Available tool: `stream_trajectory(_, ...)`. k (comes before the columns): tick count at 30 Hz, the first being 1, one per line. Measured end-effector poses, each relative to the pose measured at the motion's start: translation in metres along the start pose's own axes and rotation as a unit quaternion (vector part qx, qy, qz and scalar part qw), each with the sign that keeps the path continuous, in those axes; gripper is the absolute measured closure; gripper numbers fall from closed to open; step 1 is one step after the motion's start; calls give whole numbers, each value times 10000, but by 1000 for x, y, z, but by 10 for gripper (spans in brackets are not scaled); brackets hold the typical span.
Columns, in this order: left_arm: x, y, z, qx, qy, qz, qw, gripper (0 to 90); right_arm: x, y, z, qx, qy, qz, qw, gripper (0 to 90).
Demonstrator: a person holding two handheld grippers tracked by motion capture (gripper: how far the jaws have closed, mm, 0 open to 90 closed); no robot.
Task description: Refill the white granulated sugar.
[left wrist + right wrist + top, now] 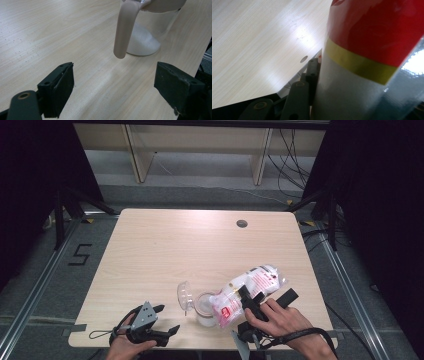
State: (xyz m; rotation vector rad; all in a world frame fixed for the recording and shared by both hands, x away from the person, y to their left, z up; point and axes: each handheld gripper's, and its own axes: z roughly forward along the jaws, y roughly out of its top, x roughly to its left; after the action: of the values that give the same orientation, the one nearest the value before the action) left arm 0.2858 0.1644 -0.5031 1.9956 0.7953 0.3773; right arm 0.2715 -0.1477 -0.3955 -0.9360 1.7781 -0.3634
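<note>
Sugar-like white powder fills a plastic bag printed red and white, which the right tool clamps and holds tilted, mouth down, over a clear jar near the bench's front edge. White grains lie heaped in the jar's bottom, and its hinged lid stands open. Just left, the left tool rests on the bench, jaws wide and empty.

— What sort of place is this?
— A recording lab: black curtains either side, metal floor rails, loose cables, a taped floor number, one bare table.
</note>
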Motion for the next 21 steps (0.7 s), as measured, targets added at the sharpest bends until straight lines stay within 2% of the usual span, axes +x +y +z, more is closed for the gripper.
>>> stream_trajectory(5,-1,0,1,-64,-7,-65,10000,159,-1,1,1,-21,19,-50,10000,725)
stream_trajectory(7,0,0,0,-31,-10,-41,10000,159,0,1,1,-29,31,16,10000,726)
stream_trajectory(8,0,0,0,-14,-2,-19,10000,159,1,2,0,9,13,171,9999,726)
stream_trajectory(10,0,0,0,-33,-9,-39,10000,159,1,1,0,29,19,161,9999,727)
stream_trajectory(11,0,0,0,-26,-11,-41,10000,159,-1,0,1,-15,53,23,10000,727)
stream_trajectory(15,0,0,0,-6,3,-3,10000,159,-1,0,0,11,56,2,10000,728)
stream_trajectory(20,-1,0,0,-68,-11,-70,10000,159,-2,0,1,37,24,-75,10000,729)
stream_trajectory(21,-1,0,0,-67,-10,-70,10000,159,-2,1,1,6,84,-76,9999,729)
